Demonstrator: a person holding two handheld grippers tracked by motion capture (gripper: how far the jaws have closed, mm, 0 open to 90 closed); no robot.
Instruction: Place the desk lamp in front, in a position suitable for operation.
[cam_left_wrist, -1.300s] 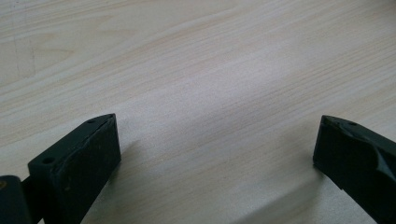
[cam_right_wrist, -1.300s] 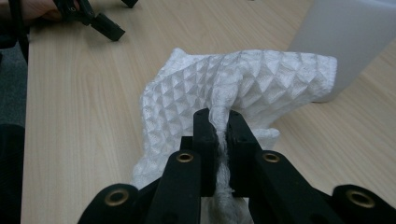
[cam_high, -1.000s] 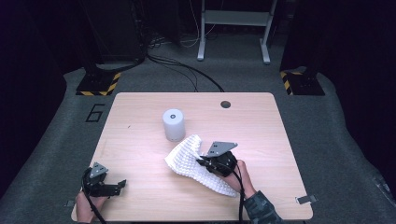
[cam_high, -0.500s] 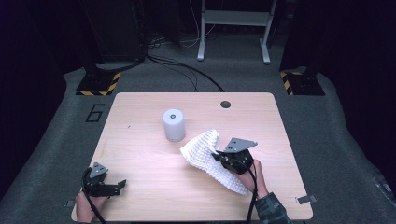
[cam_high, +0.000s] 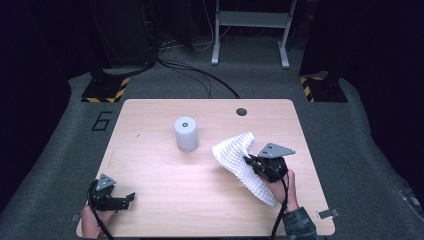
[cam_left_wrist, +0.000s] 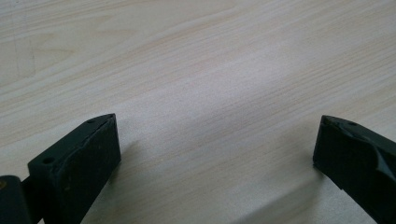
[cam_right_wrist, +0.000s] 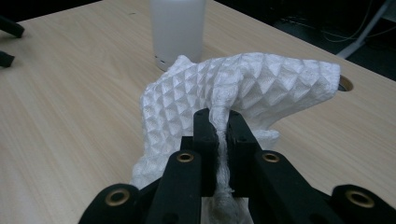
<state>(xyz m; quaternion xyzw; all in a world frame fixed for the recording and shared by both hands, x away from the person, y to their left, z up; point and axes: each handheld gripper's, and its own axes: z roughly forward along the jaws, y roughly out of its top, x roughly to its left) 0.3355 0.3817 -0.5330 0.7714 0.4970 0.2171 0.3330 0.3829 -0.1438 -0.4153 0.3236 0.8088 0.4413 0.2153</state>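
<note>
The tabletop (cam_high: 165, 175) is light wood, with a round hole (cam_high: 241, 111) near its far edge. A white waffle-textured cloth (cam_high: 240, 160) lies partly on it and partly raised, a fold of its edge clamped between the closed fingers (cam_right_wrist: 205, 135) of the right gripper (cam_high: 248, 161); the raised part extends beyond the fingertips, the rest trails back under the gripper. A white cylinder (cam_high: 185, 133) stands upright just beyond the cloth, ahead of these fingers. The left gripper (cam_high: 131, 197) sits near the tabletop's near left corner, fingers (cam_left_wrist: 88, 154) spread wide apart with bare wood between them
</note>
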